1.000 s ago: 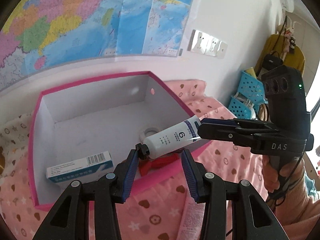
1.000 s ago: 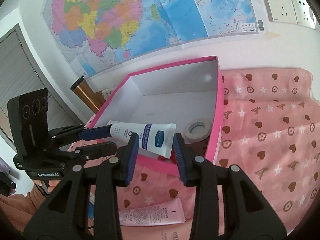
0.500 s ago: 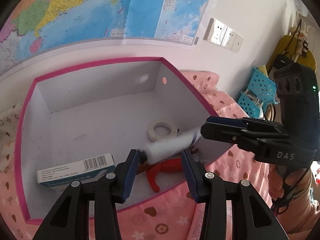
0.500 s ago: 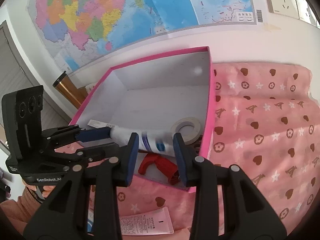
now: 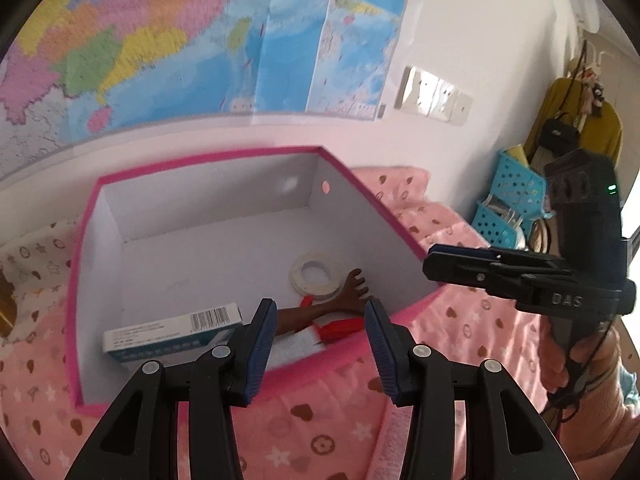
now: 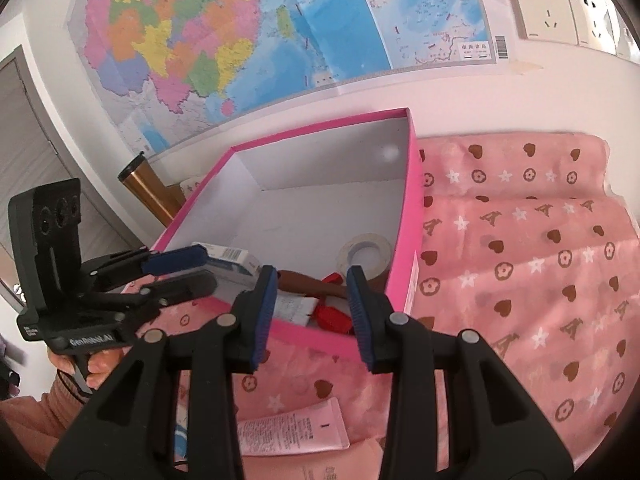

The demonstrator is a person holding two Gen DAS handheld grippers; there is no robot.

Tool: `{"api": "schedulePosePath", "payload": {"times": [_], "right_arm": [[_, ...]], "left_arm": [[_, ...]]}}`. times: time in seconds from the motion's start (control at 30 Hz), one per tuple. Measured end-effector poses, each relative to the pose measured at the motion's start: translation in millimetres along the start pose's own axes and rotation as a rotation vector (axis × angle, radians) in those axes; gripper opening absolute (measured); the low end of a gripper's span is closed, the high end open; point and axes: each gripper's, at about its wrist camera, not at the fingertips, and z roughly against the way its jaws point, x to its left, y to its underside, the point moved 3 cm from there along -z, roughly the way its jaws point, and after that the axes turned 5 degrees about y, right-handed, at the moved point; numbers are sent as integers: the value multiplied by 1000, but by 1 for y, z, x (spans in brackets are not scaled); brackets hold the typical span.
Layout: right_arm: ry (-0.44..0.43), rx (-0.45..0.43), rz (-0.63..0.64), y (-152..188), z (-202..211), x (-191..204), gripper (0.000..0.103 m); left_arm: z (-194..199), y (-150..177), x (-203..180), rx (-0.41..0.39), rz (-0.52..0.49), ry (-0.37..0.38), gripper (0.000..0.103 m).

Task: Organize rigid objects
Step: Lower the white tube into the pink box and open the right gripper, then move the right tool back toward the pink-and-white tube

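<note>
Grippers hover at the near rim of the pink box (image 5: 372, 196): we see our left gripper (image 5: 320, 324) with jaws parting and nothing between them, and our right gripper (image 6: 310, 296) partly spread, also empty. Inside the box, the white tube (image 5: 296, 346) lies at 6 o'clock, the tape roll (image 5: 316, 278) toward 3 o'clock, the carton (image 5: 172, 334) toward 8 o'clock.

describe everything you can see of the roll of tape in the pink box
The roll of tape is a flat white ring with a round open core, looking like paper or matte plastic tape. It lies flat on the pale floor of the pink box, near the right wall toward the front. A small brown hand-shaped scratcher lies at its front edge, fingers about touching it, with a red item just in front. Neither pair of tongs touches it.
</note>
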Motion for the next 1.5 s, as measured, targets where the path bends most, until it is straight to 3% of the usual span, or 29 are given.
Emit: {"api": "schedulePosePath", "payload": {"times": [0.23, 0.67, 0.97, 1.17, 1.5], "right_arm": [[-28, -16, 9, 19, 24, 0, 39], [-30, 137, -16, 78, 5, -12, 41], [-39, 182, -69, 99, -7, -20, 41], [-51, 182, -69, 101, -6, -17, 41], [-45, 207, -65, 108, -12, -22, 44]], "left_arm": [[26, 26, -14, -29, -9, 38, 51], [16, 108, -35, 118, 59, 120, 52], [19, 140, -56, 170, 92, 252, 52], [10, 156, -53, 234, 134, 239, 52], [9, 152, -35, 217, 194, 174, 52]]}}
